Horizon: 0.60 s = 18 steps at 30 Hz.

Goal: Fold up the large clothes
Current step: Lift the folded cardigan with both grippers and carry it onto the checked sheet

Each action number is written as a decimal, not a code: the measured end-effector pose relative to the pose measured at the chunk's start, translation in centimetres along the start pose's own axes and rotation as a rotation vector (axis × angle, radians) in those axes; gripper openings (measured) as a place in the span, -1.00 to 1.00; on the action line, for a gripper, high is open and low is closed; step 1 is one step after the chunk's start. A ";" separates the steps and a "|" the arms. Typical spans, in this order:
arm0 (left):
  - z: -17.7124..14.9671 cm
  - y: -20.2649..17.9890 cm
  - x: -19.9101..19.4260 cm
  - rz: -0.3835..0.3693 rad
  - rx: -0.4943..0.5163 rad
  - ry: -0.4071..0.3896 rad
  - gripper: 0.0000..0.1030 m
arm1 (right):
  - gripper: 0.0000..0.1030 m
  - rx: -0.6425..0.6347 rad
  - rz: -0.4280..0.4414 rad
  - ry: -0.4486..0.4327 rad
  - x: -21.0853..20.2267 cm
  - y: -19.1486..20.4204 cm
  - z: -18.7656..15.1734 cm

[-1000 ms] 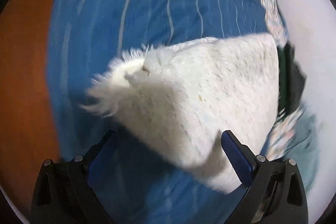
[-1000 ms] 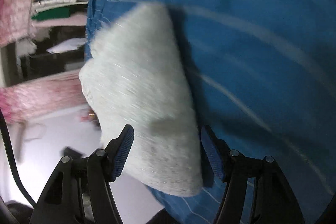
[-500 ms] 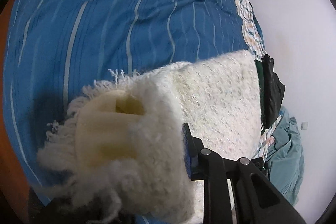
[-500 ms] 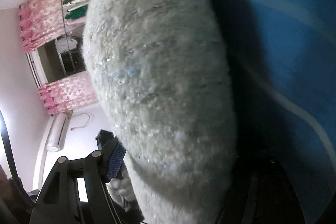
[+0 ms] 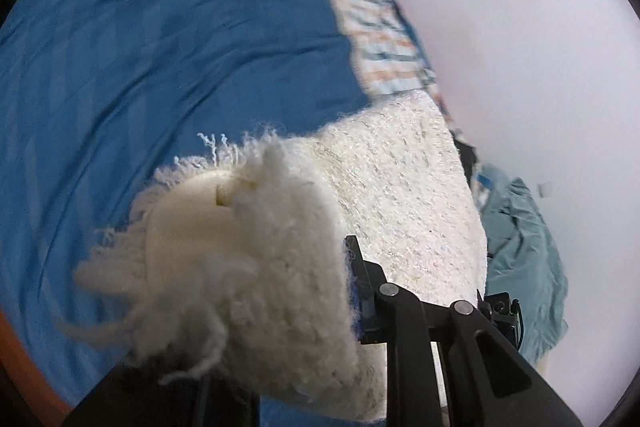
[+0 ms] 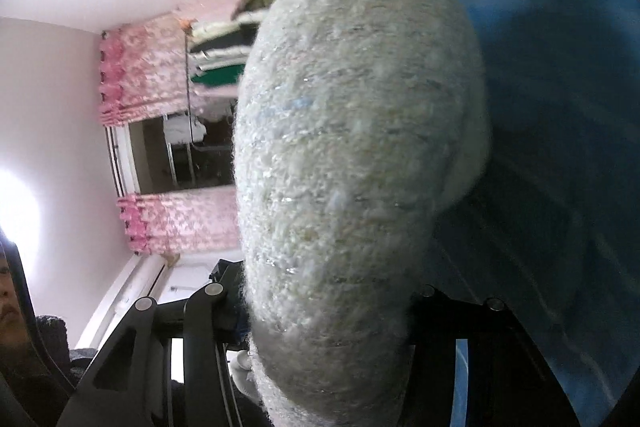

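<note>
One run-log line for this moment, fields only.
left tool: shut on white fuzzy garment | right tool: closing on same garment | surface: blue bedspread

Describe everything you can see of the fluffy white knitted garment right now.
The fluffy white knitted garment is thick, nubbly cream-white yarn with glints of shiny thread, loose fringe at one end and a smooth pale lining showing there. It is bunched and draped over the blue striped bedspread. The left gripper is shut on the fringed end; only one of its fingers shows. At the other end, a rounded fold fills the right gripper, whose jaws are closing on it. Its full shape cannot be told.
</note>
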<state>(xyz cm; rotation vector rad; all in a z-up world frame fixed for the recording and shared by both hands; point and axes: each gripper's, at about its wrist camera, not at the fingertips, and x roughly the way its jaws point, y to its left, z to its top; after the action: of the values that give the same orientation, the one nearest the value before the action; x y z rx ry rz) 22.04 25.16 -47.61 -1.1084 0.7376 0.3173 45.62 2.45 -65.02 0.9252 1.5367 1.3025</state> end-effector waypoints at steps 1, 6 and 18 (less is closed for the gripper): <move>1.6 -1.4 0.8 -0.021 0.022 0.011 -0.68 | 0.03 -0.009 -0.003 -0.021 -0.8 1.0 0.9; 9.1 -9.6 6.1 -0.123 0.143 0.050 -0.68 | 0.03 -0.055 -0.033 -0.166 -3.2 6.9 7.5; 18.8 -25.2 22.6 -0.279 0.267 0.093 -0.68 | 0.03 -0.155 -0.028 -0.388 -18.6 12.5 25.6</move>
<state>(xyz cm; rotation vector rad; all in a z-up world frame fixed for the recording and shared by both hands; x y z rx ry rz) 60.00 28.25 -40.86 -0.9605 0.6748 -0.0684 75.78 -4.62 -50.94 0.9859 1.1300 1.1258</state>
